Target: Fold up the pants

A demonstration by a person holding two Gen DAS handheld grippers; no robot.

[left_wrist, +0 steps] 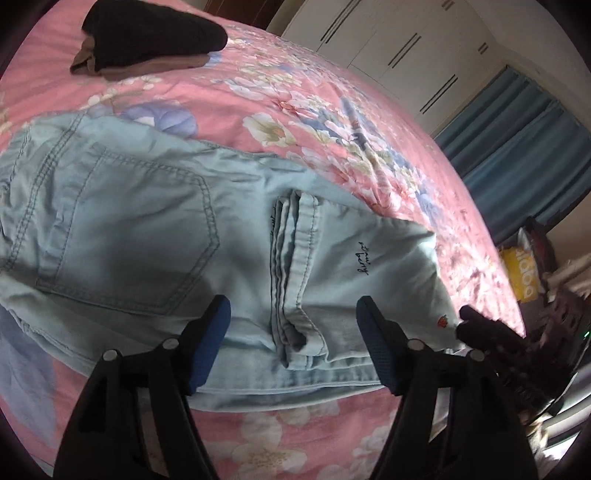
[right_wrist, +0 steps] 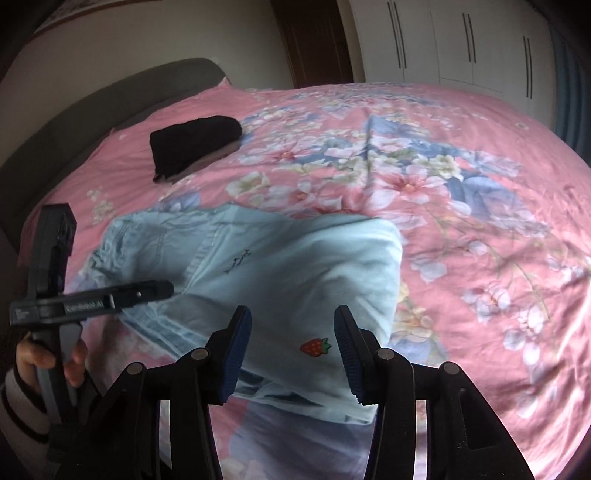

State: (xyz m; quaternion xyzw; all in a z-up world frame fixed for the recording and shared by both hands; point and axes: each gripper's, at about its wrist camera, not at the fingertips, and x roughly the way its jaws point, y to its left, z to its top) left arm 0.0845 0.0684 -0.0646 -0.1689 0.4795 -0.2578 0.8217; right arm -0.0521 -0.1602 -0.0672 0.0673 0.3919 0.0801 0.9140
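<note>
Light blue jeans [left_wrist: 147, 221] lie folded on the pink floral bedspread [left_wrist: 332, 122], back pocket up, with the hems laid over the seat. My left gripper [left_wrist: 292, 301] hovers open above the near edge of the fold, and its blue pads [left_wrist: 210, 332] touch nothing. In the right wrist view the jeans [right_wrist: 295, 266] show a small strawberry patch [right_wrist: 314, 347]. My right gripper [right_wrist: 291, 310] stands open just above that corner, holding nothing. The left gripper [right_wrist: 162, 288] reaches in from the left, carried by a hand [right_wrist: 48, 362].
A folded black garment [left_wrist: 147, 33] [right_wrist: 195, 144] lies on a brown one at the far side of the bed. A grey headboard [right_wrist: 92, 107] is at the left. White wardrobes [right_wrist: 461, 44] and a blue curtain [left_wrist: 517, 147] stand beyond. A yellow bag [left_wrist: 521, 273] sits off the bed's right edge.
</note>
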